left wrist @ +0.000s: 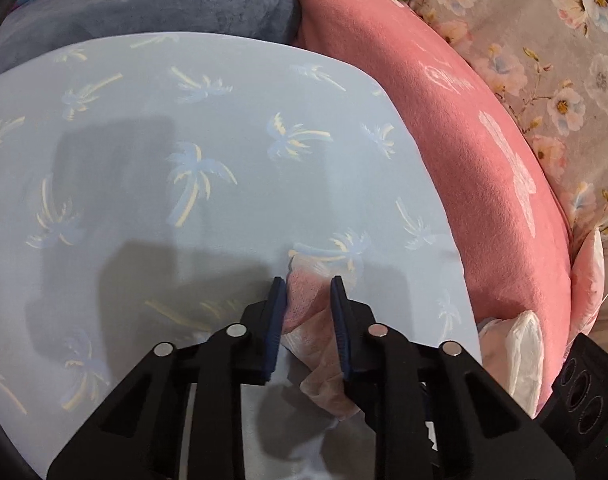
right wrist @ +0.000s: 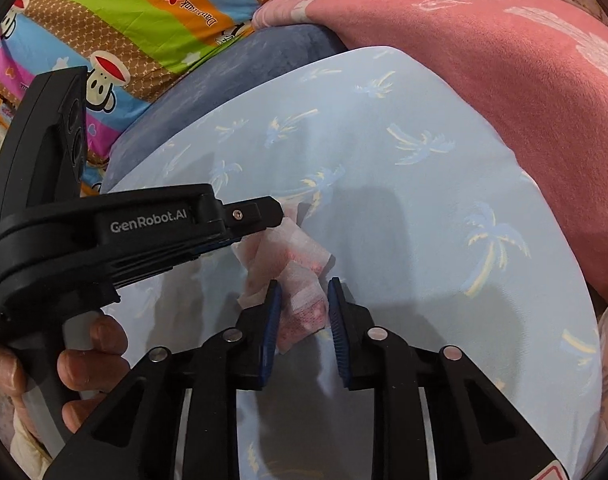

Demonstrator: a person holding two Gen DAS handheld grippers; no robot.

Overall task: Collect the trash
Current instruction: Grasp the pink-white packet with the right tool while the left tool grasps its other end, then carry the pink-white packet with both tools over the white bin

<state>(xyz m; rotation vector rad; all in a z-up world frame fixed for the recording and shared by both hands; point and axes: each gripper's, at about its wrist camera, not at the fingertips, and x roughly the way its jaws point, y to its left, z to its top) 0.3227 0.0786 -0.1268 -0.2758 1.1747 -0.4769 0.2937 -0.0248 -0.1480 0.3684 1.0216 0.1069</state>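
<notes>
At lower centre of both views, the left gripper (left wrist: pixel 308 280) and right gripper (right wrist: pixel 304 284) are pinching one crumpled pink-stained tissue (right wrist: pixel 300 276) between narrow fingers, over the palm-print sheet (left wrist: pixel 184 160).

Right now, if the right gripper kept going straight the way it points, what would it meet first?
The crumpled pink-stained tissue, already between the right gripper's jaws. Just past it lies the pale blue palm-print sheet; depth there is hard to judge.

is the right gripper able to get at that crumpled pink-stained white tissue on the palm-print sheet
Probably yes: the right gripper already straddles one end of the crumpled pink-stained white tissue, with nothing between. The left gripper pinches the far end, so they share it.
</notes>
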